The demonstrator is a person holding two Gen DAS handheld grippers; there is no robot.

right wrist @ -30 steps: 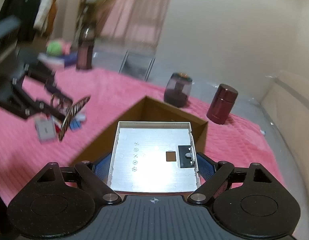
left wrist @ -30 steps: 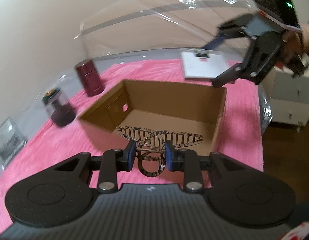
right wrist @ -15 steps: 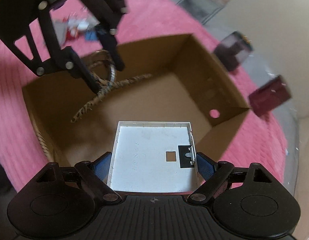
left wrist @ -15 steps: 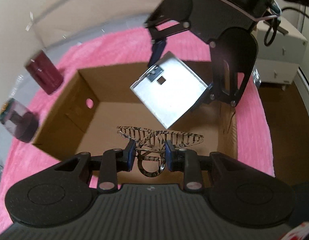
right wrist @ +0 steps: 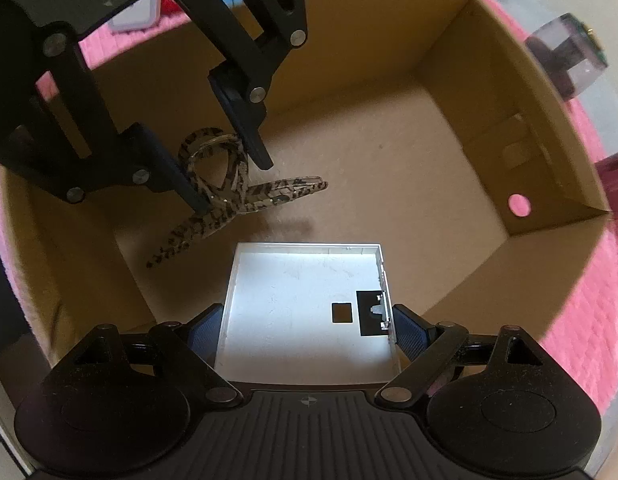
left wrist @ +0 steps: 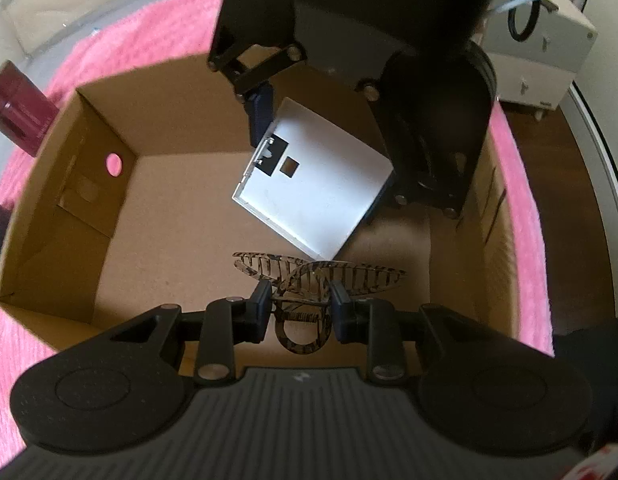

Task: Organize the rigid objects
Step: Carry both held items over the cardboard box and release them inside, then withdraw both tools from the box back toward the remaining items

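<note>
Hair clip (left wrist: 309, 280) gripped between left tongs (left wrist: 299, 307).

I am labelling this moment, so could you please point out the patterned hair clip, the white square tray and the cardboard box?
patterned hair clip (right wrist: 229, 196), right wrist view, on its crossed striped arms.
white square tray (left wrist: 313, 196), left wrist view, on its flat white face.
cardboard box (right wrist: 389, 152), right wrist view, on its bare floor.

Pink fuzzy blanket (left wrist: 121, 52), white cabinet (left wrist: 545, 60), dark wood floor (left wrist: 581, 168)
</note>
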